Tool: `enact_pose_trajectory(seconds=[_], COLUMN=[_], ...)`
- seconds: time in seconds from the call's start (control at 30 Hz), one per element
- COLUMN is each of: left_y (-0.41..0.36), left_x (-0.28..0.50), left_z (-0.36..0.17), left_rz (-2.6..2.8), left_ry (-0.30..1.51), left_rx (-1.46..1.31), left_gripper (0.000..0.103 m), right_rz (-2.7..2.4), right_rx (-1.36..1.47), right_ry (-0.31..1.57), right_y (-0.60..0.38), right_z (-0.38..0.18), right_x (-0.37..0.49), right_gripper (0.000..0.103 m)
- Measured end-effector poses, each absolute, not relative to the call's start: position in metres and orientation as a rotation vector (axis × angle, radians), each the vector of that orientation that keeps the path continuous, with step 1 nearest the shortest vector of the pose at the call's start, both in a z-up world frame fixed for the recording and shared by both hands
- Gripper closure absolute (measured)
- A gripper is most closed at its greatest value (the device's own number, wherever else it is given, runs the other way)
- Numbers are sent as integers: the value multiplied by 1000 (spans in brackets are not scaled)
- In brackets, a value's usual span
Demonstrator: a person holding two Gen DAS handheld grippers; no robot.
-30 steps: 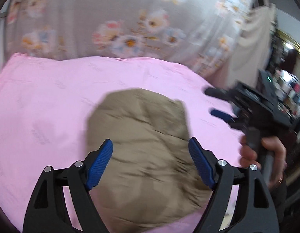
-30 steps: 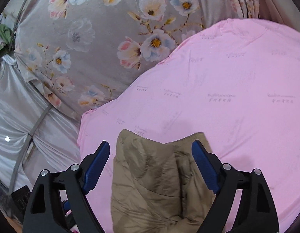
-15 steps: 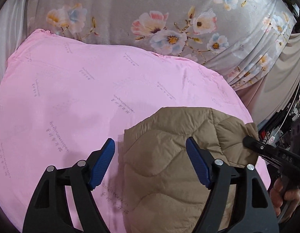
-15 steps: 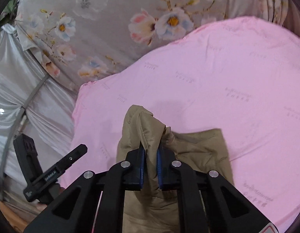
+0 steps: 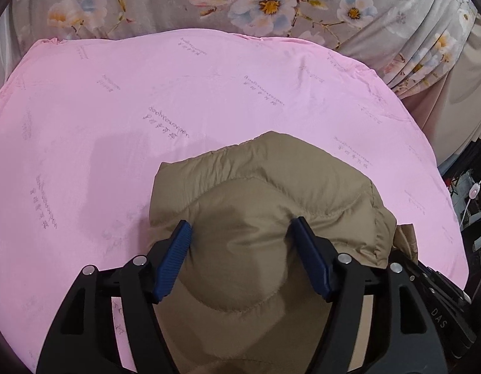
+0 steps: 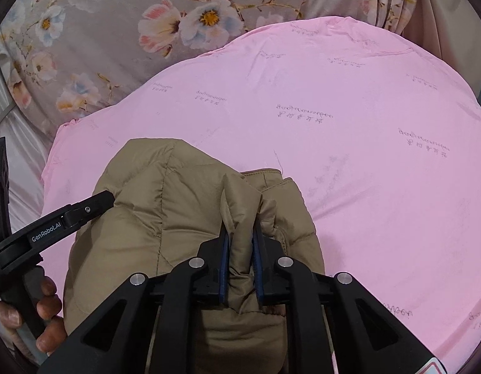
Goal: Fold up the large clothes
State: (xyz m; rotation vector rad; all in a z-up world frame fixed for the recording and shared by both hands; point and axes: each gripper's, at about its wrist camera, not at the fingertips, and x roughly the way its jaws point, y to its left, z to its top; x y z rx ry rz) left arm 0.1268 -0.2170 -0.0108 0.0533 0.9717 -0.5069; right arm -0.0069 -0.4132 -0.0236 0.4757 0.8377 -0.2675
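Note:
A tan quilted jacket [image 5: 265,180] lies bunched on a pink sheet [image 5: 147,93]. My left gripper [image 5: 240,225] straddles a puffy bulge of it. Its blue pads [image 5: 175,258] dig into the fabric on both sides and the jaws are closing. In the right wrist view the jacket [image 6: 165,205] fills the lower left. My right gripper [image 6: 240,227] pinches an upright fold of it between nearly touching pads, and its jaws are easing open slightly. The left gripper's finger [image 6: 84,208] rests on the jacket's left side, held by a hand [image 6: 44,311].
The pink sheet [image 6: 365,124] stretches wide beyond and to the right of the jacket. A grey floral cloth [image 5: 240,0] hangs behind it. Dark clutter [image 5: 471,218] stands past the sheet's right edge.
The right gripper went from wide open to shut on a jacket fold and sank. The left gripper came down onto the jacket and its jaws narrowed around a bulge.

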Motion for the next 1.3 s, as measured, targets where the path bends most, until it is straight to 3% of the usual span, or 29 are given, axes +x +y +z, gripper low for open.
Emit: enact_pose_trajectory(seconds=[1.1, 1.2, 1.3], left_y=[-254, -250, -239], left_x=[126, 127, 117], left_z=[-55, -52, -37], left_rz=[-395, -406, -413], left_ry=[864, 872, 883], left_rx=[193, 176, 198], left_gripper=[19, 19, 19], right_rz=[-241, -189, -197], right_rx=[598, 631, 639], right_ry=[749, 766, 775], right_y=[-435, -443, -446], right_z=[-85, -79, -53], right_x=[-7, -11, -34], right_gripper=[85, 83, 74])
